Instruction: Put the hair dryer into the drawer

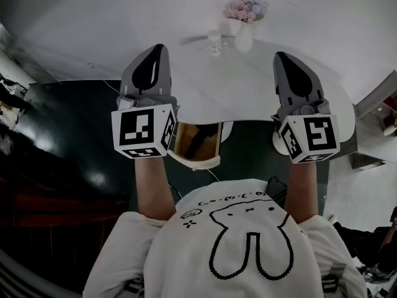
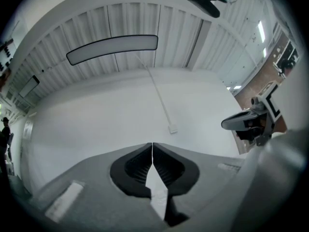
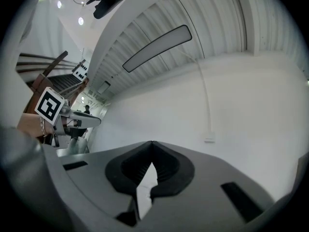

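Where the ribbed black pads (image 2: pixel 137 166) of the left gripper (image 1: pixel 154 58) and right gripper (image 1: pixel 286 64) meet, nothing lies between. Beyond is a smooth round white table (image 1: pixel 248 89). Under its near edge an open tan-lined drawer (image 1: pixel 208 143) holds a dark shape (image 1: pixel 189 143), too unclear to call the hair dryer.

No legible text, brand, number or sign in any view.

Closest candidate: a row of tiny marks (image 1: pixel 229 197) on the shirt (image 1: pixel 186 259), just above the rabbit outline (image 1: pixel 248 223). Too small to read.

The left marker cube (image 1: pixel 144 131) on the left tongs (image 1: pixel 155 49) and the right marker cube (image 1: pixel 310 138) on the right tongs (image 1: pixel 286 58), both further up from the rabbit outline, carry only black-and-white square codes, no letters or digits. Same for the code face (image 3: pixel 49 105) seen in the right gripper view.
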### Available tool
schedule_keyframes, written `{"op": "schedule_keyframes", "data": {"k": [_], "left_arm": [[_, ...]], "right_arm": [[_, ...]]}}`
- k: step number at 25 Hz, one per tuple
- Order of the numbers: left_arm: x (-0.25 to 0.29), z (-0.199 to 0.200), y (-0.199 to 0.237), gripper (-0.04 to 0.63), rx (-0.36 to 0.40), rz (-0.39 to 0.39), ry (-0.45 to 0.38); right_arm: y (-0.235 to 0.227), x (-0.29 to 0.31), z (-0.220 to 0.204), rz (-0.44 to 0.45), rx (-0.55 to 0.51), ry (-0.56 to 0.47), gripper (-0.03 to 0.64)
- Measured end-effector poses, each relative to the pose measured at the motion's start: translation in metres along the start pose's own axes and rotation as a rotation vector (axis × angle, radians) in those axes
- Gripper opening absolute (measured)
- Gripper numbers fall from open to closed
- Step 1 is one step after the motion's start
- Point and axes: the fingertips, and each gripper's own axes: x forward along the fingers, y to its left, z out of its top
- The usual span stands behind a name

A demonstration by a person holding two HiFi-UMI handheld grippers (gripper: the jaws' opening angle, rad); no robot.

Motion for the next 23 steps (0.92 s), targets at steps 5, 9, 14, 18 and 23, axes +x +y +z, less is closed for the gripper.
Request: {"op": "schedule_keyframes", "data": {"k": [5, 9, 14, 18, 23], "left_arm": [[-0.003, -0.005, -0.002, 0.018, -0.057, -0.011, 0.013], [-0.005, -0.008, 0.002, 0.018, -0.117, 0.009, 0.023], [-0.005, -0.01, -0.003, 0.018, -0.069, -0.012, 0.038], [-0.004, -0.011, -0.007, 0.018, -0.026, -0.014, 0.051], [-0.004, -0.01, -0.008, 0.018, 0.006, -0.013, 0.057]], "right_arm": [[0.006, 0.0, -0.002, 0.015, -0.01, 0.012, 0.0], [0.01, 0.0, -0.003, 0.025, -0.02, 0.021, 0.0], [0.01, -0.002, -0.002, 0.023, -0.017, 0.026, 0.0], [0.012, -0.002, -0.003, 0.029, -0.02, 0.031, 0.0], [0.017, -0.002, -0.002, 0.037, -0.023, 0.034, 0.0]]}}
